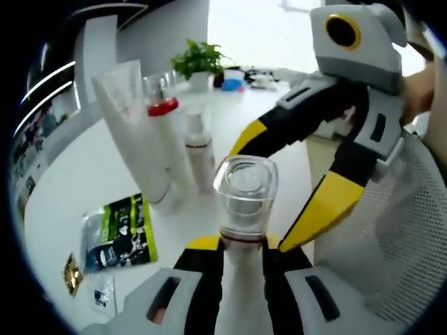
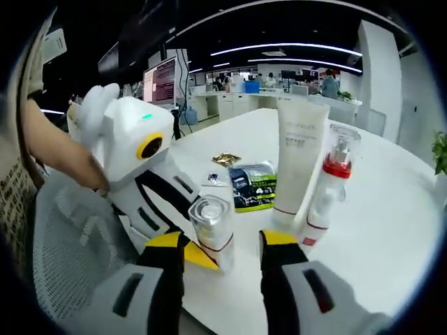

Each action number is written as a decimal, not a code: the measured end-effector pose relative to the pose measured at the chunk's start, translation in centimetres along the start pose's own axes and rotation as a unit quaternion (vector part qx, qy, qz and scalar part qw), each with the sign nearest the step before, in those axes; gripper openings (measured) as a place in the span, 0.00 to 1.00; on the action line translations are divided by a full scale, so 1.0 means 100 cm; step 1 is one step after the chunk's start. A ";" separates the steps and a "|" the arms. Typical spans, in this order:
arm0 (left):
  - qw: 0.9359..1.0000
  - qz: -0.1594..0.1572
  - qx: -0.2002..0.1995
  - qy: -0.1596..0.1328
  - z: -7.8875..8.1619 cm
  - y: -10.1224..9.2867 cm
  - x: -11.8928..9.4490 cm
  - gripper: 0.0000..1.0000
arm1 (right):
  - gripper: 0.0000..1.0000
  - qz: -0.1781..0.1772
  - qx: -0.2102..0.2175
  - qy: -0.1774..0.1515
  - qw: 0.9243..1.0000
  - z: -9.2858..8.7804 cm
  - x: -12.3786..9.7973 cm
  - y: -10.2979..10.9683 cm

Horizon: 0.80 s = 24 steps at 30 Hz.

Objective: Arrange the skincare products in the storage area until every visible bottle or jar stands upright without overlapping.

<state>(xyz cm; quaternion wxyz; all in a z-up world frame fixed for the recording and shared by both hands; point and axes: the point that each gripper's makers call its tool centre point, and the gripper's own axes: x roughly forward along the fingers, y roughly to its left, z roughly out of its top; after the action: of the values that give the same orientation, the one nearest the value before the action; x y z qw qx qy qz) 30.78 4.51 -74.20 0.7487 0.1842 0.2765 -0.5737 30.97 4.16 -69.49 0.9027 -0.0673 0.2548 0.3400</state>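
While clamped in the left hand-held gripper (image 1: 234, 255), clear-capped bottle (image 1: 244, 209) to be lowered upright onto bare tabletop (image 1: 84, 174), clear of tall tube (image 1: 133, 118); right hand-held gripper (image 2: 223, 251) released.

Each tool (image 1: 241, 244) has a pale grey body, black arms and yellow-tipped jaws, like the other tool (image 2: 222, 246).

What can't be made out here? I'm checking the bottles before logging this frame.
- Held clear-capped bottle: its lower body is covered by the left gripper jaws in the left gripper view.
- Tall white tube: print too small to read in the right gripper view.
- Green sachet: text blurred.
- Right gripper: grip on the bottle unclear.
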 end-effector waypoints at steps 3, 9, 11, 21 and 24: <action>1.000 -0.002 0.000 -0.002 0.002 0.003 0.003 0.17 | 0.52 -0.009 0.008 -0.001 1.000 0.000 -0.004 -0.005; 1.000 -0.004 -0.003 -0.006 0.008 0.010 0.010 0.17 | 0.70 -0.039 0.015 -0.003 0.999 0.000 -0.009 -0.019; 1.000 -0.005 -0.002 -0.008 0.010 0.013 0.013 0.17 | 0.72 -0.045 0.020 -0.004 0.999 0.000 -0.011 -0.022; 1.000 -0.007 0.002 -0.013 0.021 0.029 0.028 0.17 | 0.80 -0.064 0.048 -0.006 0.997 -0.001 -0.018 -0.035; 1.000 -0.008 0.002 -0.015 0.025 0.033 0.031 0.17 | 0.83 -0.067 0.056 -0.008 0.996 -0.001 -0.019 -0.038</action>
<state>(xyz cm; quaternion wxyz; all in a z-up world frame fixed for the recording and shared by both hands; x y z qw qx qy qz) 35.06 1.61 -74.34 0.7479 0.1743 0.2655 -0.5828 32.20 0.14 -68.77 0.9280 -0.0309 0.2608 0.2642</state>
